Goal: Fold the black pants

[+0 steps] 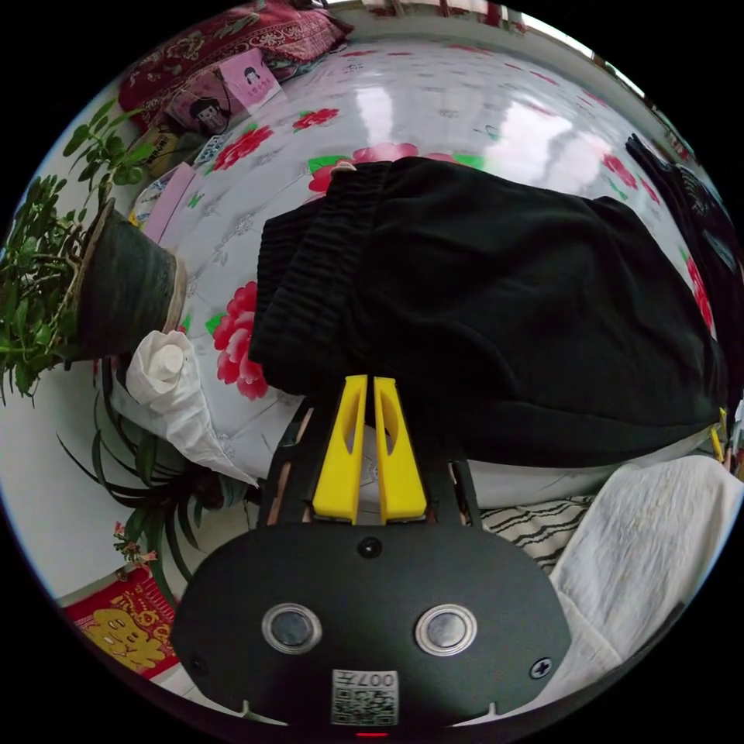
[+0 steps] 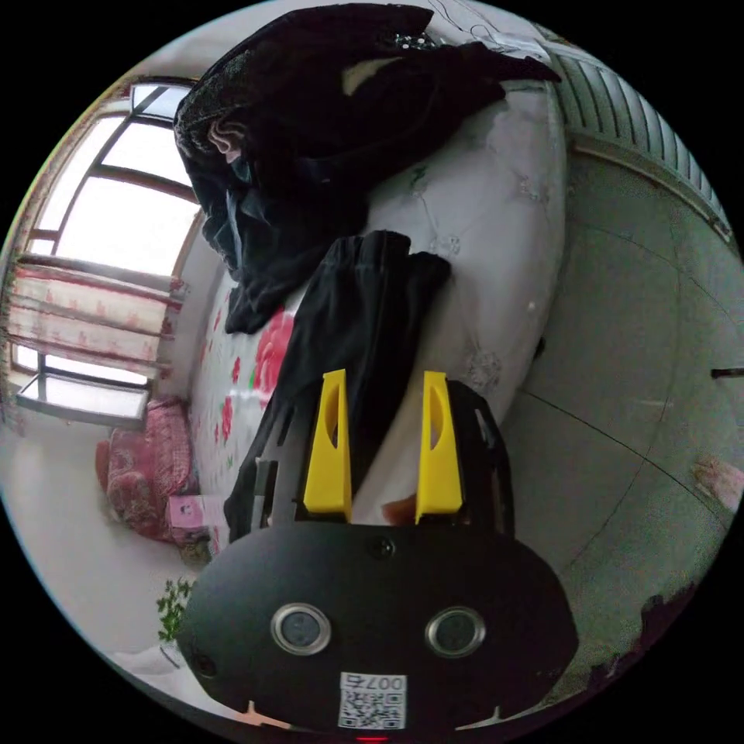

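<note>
While left gripper [image 1: 369, 381] is pinched near-closed at black pants [image 1: 496, 310] mid-frame, right gripper [image 2: 384, 376] gapes wide.

Both views look close across the flowered bed [image 1: 434, 101], sharing the black pants [image 1: 504, 310] from opposite ends.

Left tongs [image 1: 370, 381] jaws pressed together, level; right tongs [image 2: 384, 377] jaws spread apart.
</note>
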Available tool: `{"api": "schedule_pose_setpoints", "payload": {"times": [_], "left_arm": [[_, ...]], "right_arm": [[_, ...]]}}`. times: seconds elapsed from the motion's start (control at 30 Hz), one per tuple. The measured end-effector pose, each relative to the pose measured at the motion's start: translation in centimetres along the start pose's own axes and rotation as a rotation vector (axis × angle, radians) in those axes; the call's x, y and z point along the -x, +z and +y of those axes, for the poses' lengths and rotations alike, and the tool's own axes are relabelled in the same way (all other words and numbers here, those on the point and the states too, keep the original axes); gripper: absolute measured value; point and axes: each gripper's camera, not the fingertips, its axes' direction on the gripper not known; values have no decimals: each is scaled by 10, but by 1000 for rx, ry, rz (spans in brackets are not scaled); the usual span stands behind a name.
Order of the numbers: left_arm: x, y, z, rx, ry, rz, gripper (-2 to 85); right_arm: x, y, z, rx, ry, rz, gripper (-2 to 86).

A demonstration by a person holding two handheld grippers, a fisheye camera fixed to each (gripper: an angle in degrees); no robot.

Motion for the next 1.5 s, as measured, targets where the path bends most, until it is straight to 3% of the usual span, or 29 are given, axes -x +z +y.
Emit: {"api": "schedule_pose_setpoints", "payload": {"times": [0.13, 0.2, 0.27, 0.47, 0.63, 0.8, 0.9, 1.0, 1.07, 1.33, 1.5], "left_arm": [[-2, 0, 1, -16, -12, -6, -9], [-2, 0, 1, -22, -20, -2, -9], [0, 0, 1, -25, -28, 4, -9], [4, 1, -2, -24, -39, 14, -9], [9, 3, -3, -29, -48, 24, -9], [16, 5, -4, -29, -56, 33, -9], [22, 6, -3, -41, -68, 47, -9], [31, 8, -1, -53, -78, 65, -7], [39, 9, -1, -54, -84, 87, -7], [57, 14, 0, -64, -74, 91, -6], [74, 17, 2, -62, -89, 112, -6]], "right_arm": [[10, 7, 0, -10, 59, 43, 71], [23, 16, -5, 35, 45, -60, 55], [38, 21, -6, 30, 55, -43, 45], [93, 38, -4, 68, -22, -4, 12], [227, 26, 26, 52, -498, -107, 2], [397, 28, 190, 154, -1322, -160, 3], [428, 72, 300, 363, -1603, -176, 11], [429, 136, 387, 754, -1718, -142, 23], [426, 158, 417, 849, -1760, -73, 28], [459, 166, 426, 758, -1751, -78, 43], [459, 211, 457, 873, -1750, 8, 53]]}}
